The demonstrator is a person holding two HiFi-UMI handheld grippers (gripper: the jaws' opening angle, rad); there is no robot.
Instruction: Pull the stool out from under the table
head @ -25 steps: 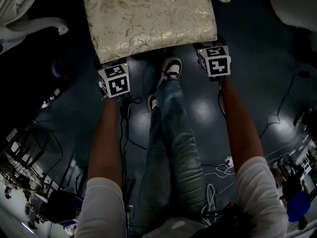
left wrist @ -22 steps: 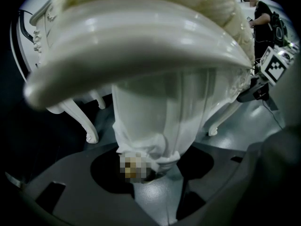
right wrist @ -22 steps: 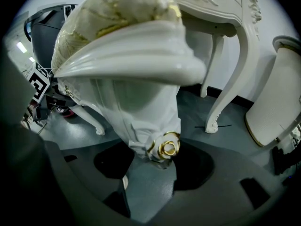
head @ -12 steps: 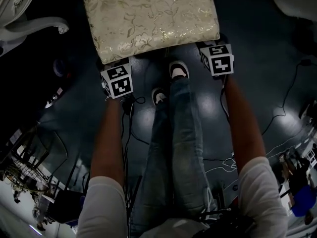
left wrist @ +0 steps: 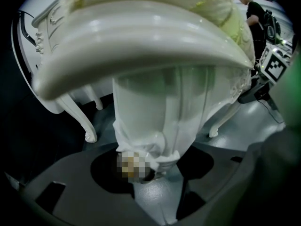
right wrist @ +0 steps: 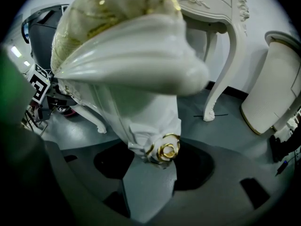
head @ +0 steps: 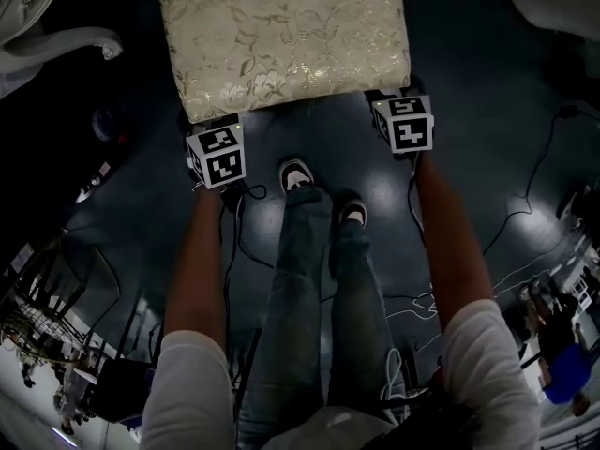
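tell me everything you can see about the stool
The stool has a cream cushion with a gold leaf pattern on a glossy white carved frame with curved legs; a gold rosette marks one corner. It stands upright on the dark floor. The left gripper and right gripper each clamp a near corner leg.

Someone is wearing white and denim.
White short sleeves [head: 192, 387], faded blue jeans [head: 300, 298] and black-and-white sneakers [head: 296, 174] are showing.
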